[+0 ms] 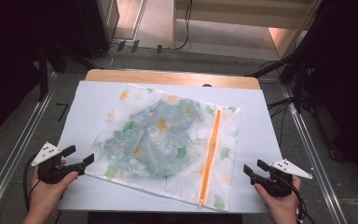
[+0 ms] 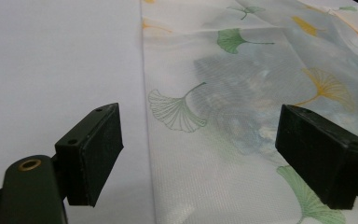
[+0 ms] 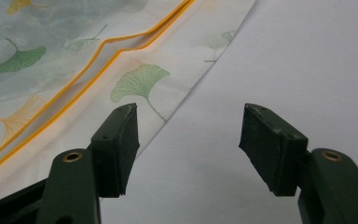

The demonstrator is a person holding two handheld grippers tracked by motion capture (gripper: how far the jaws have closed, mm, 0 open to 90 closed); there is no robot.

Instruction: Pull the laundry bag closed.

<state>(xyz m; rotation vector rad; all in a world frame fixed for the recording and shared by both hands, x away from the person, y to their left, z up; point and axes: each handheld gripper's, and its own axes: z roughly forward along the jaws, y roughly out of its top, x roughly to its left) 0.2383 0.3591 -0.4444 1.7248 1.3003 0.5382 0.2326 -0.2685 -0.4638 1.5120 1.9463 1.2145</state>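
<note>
A white mesh laundry bag (image 1: 168, 144) printed with green and yellow ginkgo leaves lies flat on the white table cover (image 1: 261, 126). An orange zipper (image 1: 210, 154) runs along its right side, and a blue-grey patterned garment (image 1: 156, 135) shows through the mesh. My left gripper (image 1: 78, 155) is open at the bag's left edge, held by a hand. In the left gripper view the bag (image 2: 242, 102) spreads beyond the open gripper (image 2: 200, 154). My right gripper (image 1: 253, 168) is open just right of the bag's near right corner. The right gripper view shows the bag's edge (image 3: 135, 84) and zipper (image 3: 88, 70) beyond the open gripper (image 3: 189, 149).
A wooden table edge (image 1: 172, 77) shows beyond the white cover. Metal rails (image 1: 18, 149) run along both sides on the floor. Dark stands and cables (image 1: 303, 79) crowd the right, and dark equipment (image 1: 74, 32) stands at the far left.
</note>
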